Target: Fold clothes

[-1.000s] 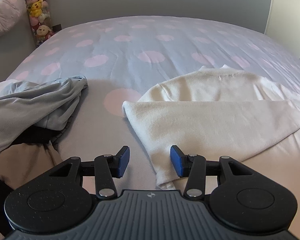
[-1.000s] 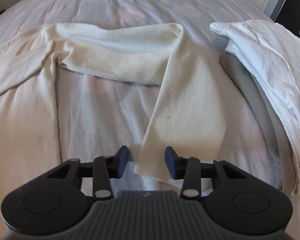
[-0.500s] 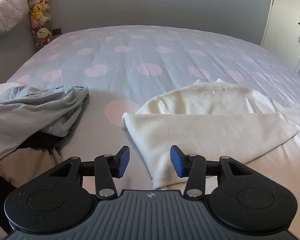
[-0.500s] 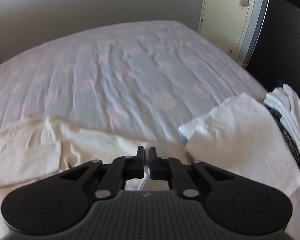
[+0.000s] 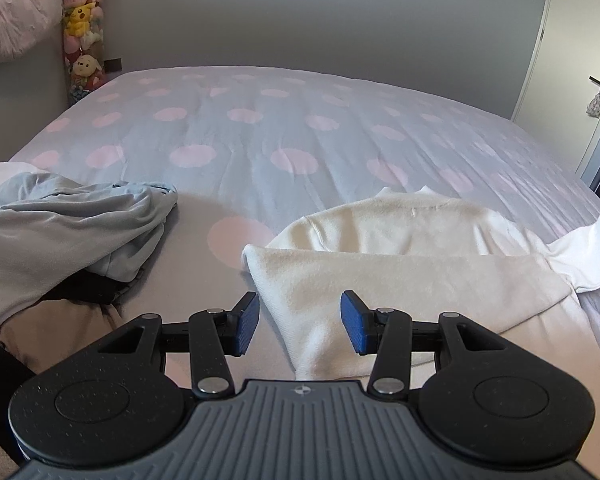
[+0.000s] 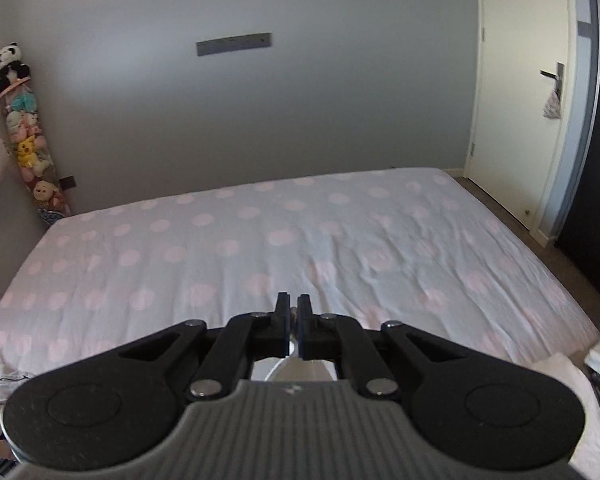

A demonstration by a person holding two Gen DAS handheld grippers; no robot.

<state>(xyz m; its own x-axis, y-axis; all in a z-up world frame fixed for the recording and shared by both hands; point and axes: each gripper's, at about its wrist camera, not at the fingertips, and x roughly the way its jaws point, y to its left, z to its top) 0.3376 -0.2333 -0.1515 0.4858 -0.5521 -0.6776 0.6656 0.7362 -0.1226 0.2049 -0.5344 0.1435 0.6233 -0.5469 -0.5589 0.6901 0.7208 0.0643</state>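
A cream sweater (image 5: pixel 404 256) lies on the polka-dot bed (image 5: pixel 260 136), one sleeve folded across its body. My left gripper (image 5: pixel 298 322) is open, its blue pads either side of that sleeve's cuff end, low over the bed. My right gripper (image 6: pixel 294 326) is shut on the sweater's other sleeve; a strip of cream cloth (image 6: pixel 296 366) shows under the jaws. It is lifted high above the bed. In the left wrist view that raised sleeve (image 5: pixel 596 256) rises off the right edge.
A grey garment (image 5: pixel 60 232) lies heaped over dark and tan clothes at the left. Folded white clothes (image 6: pixel 572 388) sit at the right bed edge. A stuffed-toy column (image 6: pixel 24 140) stands in the far left corner; a door (image 6: pixel 520 100) is at the right.
My right gripper closed on the sleeve cuff and rose high, so its view swung from the sweater up to the far wall. My left gripper stayed open and tilted up slightly.
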